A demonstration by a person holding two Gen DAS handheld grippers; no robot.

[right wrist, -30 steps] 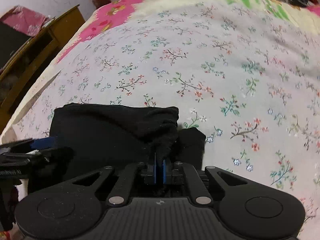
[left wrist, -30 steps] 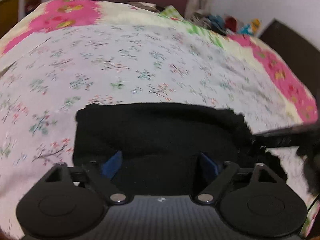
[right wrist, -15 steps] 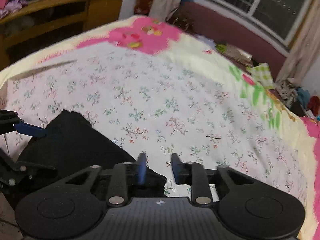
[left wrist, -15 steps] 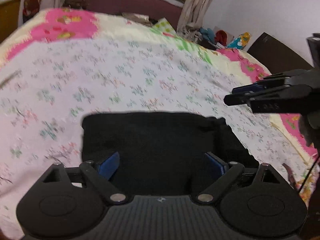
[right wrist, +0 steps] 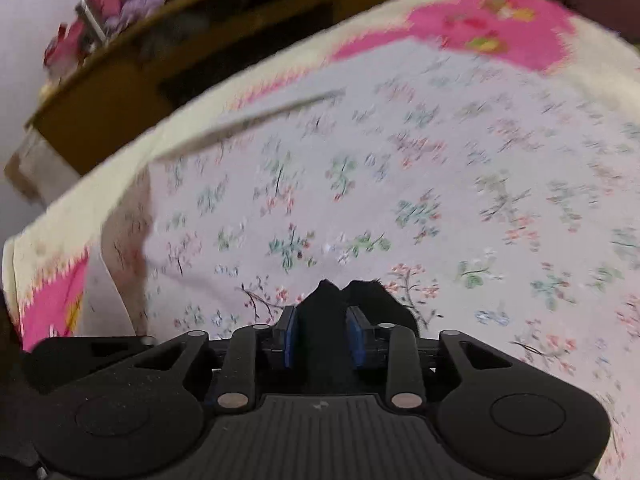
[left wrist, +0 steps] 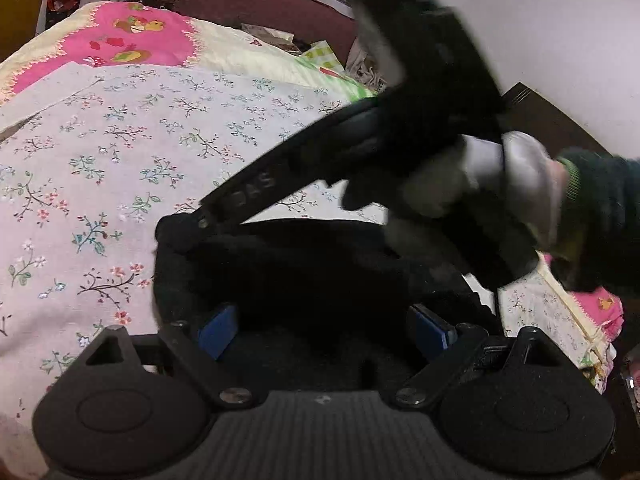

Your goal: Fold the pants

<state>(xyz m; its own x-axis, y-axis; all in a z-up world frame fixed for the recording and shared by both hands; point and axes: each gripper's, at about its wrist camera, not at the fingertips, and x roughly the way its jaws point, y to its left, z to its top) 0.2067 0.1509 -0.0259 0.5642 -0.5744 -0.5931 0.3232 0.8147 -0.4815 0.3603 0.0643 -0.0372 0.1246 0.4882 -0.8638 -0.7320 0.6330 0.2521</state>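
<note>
The black pants (left wrist: 320, 280) lie folded into a compact bundle on the flowered bedsheet (left wrist: 120, 152). My left gripper (left wrist: 324, 330) hovers open over the bundle's near edge, its blue pads (left wrist: 218, 330) wide apart and clear of the cloth. My right gripper (left wrist: 188, 232) reaches across from the upper right, held by a grey-gloved hand (left wrist: 512, 184), with its tips at the bundle's far left corner. In the right wrist view the right gripper (right wrist: 322, 336) has its jaws opening, a black corner of the pants (right wrist: 324, 308) standing between its blue pads (right wrist: 288, 336).
The sheet has a pink and cream border (left wrist: 132, 40). A wooden cabinet (right wrist: 120, 92) stands beyond the bed's left edge. Dark furniture (left wrist: 560, 128) and a cluttered heap of clothes (left wrist: 368, 68) sit past the far right side.
My right gripper opened off the bundle's right corner, lifted, and swung across to its far left corner. My left gripper stayed open and drew up slightly.
</note>
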